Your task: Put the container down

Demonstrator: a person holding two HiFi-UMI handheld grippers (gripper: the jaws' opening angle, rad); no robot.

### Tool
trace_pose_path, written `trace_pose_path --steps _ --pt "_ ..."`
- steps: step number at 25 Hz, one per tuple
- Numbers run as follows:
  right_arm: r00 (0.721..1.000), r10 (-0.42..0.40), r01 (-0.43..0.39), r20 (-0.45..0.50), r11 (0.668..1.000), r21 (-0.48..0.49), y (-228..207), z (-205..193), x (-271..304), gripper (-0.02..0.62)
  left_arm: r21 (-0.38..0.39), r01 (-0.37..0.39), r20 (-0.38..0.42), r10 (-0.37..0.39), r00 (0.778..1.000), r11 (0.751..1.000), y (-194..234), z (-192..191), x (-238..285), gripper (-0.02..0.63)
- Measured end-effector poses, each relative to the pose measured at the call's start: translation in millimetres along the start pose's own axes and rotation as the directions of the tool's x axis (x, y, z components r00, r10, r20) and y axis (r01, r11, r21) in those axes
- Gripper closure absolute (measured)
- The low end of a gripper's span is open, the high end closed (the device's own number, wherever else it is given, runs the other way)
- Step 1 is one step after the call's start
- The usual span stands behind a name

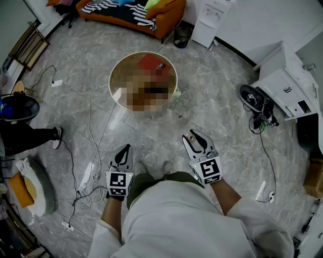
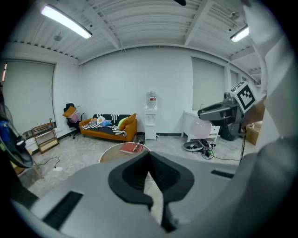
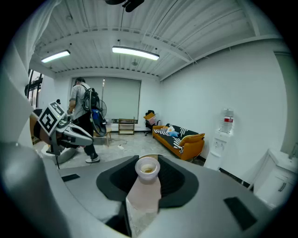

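Two grippers were held out low in front of the person. The right gripper [image 3: 148,160] was pinching the container [image 3: 143,193], a translucent, pale pink bottle. Its jaws stood fairly wide and pressed on the bottle's sides. The bottle's open mouth sat up near the jaw tips, and its body ran back between the black pads toward the camera. The container was therefore off the floor and clear of any surface, carried in that gripper alone. In the left gripper view it showed as a pale pink rounded shape just under the right gripper's jaws.

The left gripper [image 2: 149,155] had its jaws pressed together at the tips, with nothing between them. It was near the right one, and the two were apart.

Below both lay a grey marbled floor [image 1: 217,106] strewn with white cables [image 1: 91,126]. Ahead of the grippers and well apart from them stood a round table [image 1: 115,75] with a red book [image 1: 150,63] lying on its far side. Beyond the table an orange sofa [image 1: 169,15] stood against the wall, with a white water dispenser [image 2: 150,122] beside it. In the right gripper view, a person [image 3: 84,118] wearing a backpack stood off to the left.
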State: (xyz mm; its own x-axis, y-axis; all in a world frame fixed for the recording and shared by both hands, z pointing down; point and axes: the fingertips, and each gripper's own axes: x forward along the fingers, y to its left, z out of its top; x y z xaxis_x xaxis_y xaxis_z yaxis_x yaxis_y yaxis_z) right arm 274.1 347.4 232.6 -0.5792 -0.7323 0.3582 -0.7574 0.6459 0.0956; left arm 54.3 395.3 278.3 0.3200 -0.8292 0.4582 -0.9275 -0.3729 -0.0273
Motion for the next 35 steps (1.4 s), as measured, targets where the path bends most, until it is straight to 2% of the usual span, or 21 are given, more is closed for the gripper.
trace_pose_path --steps 15,23,30,35 --pt "0.999 0.038 -0.038 0.03 0.999 0.005 -16 -4 -3 0.449 -0.002 -0.038 -0.002 0.038 0.999 0.999 -16 7 7 0.598" --pt "0.997 0.079 -0.079 0.016 0.997 -0.005 -24 -10 19 0.449 -0.039 -0.076 -0.012 0.076 0.997 0.996 -19 0 13 0.598" --pt "0.997 0.076 -0.076 0.006 0.997 -0.005 -29 -10 70 0.449 -0.057 -0.055 -0.029 0.053 0.998 0.997 17 -9 50 0.598" --pt "0.997 0.07 -0.07 -0.015 0.998 0.0 -34 -1 125 0.449 -0.06 -0.019 -0.048 0.016 0.999 0.998 68 -1 91 0.598"
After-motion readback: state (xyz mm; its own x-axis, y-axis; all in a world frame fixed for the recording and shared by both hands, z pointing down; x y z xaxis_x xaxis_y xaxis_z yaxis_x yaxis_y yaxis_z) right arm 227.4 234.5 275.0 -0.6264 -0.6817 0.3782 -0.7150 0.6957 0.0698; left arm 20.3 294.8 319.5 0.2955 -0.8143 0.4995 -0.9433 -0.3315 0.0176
